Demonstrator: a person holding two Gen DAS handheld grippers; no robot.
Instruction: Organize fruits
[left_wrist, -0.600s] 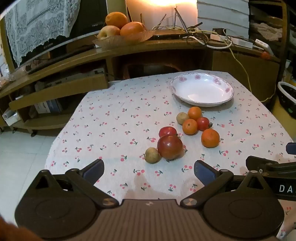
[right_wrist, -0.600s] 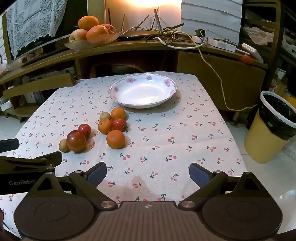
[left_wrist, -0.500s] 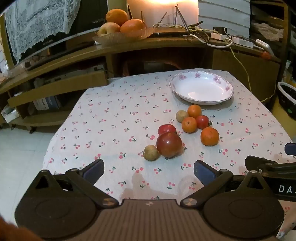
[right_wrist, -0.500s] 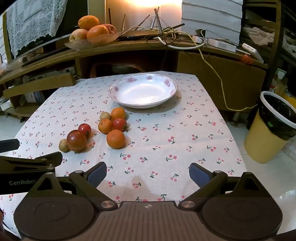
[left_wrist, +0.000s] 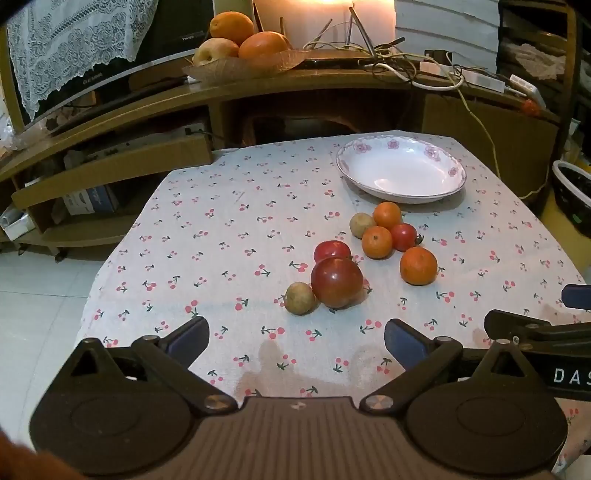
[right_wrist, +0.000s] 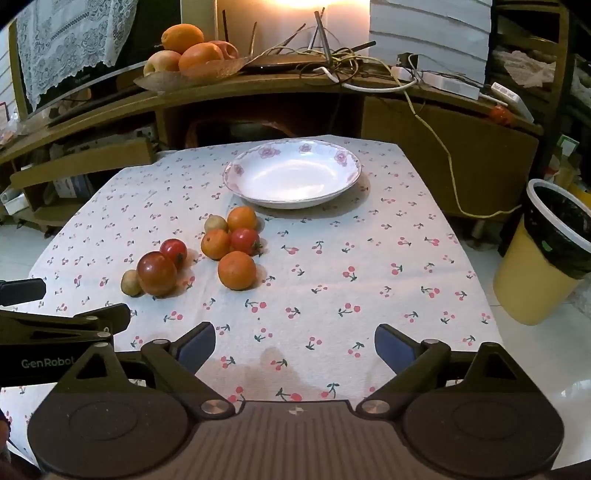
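Several fruits lie loose on a cherry-print tablecloth (left_wrist: 229, 236): a big dark red tomato (left_wrist: 337, 282), a small brown fruit (left_wrist: 300, 298) touching it, a red tomato (left_wrist: 331, 251) behind, and a cluster of oranges (left_wrist: 418, 266) and a small tomato (left_wrist: 404, 237). An empty white floral plate (left_wrist: 400, 173) stands behind them; it also shows in the right wrist view (right_wrist: 291, 173). My left gripper (left_wrist: 295, 338) is open and empty, short of the big tomato. My right gripper (right_wrist: 294, 345) is open and empty, near the table's front edge, right of the fruits (right_wrist: 236, 269).
A wooden TV stand (left_wrist: 258, 92) behind the table carries a fruit basket (left_wrist: 240, 48) and tangled cables (right_wrist: 332, 59). A yellow bin with a black liner (right_wrist: 546, 254) stands on the floor to the table's right. The table edge drops to tiled floor at left.
The left gripper has drawn back and tilted slightly, so the fruits sit a little farther up in its view. The right gripper has barely moved. Both stay open.
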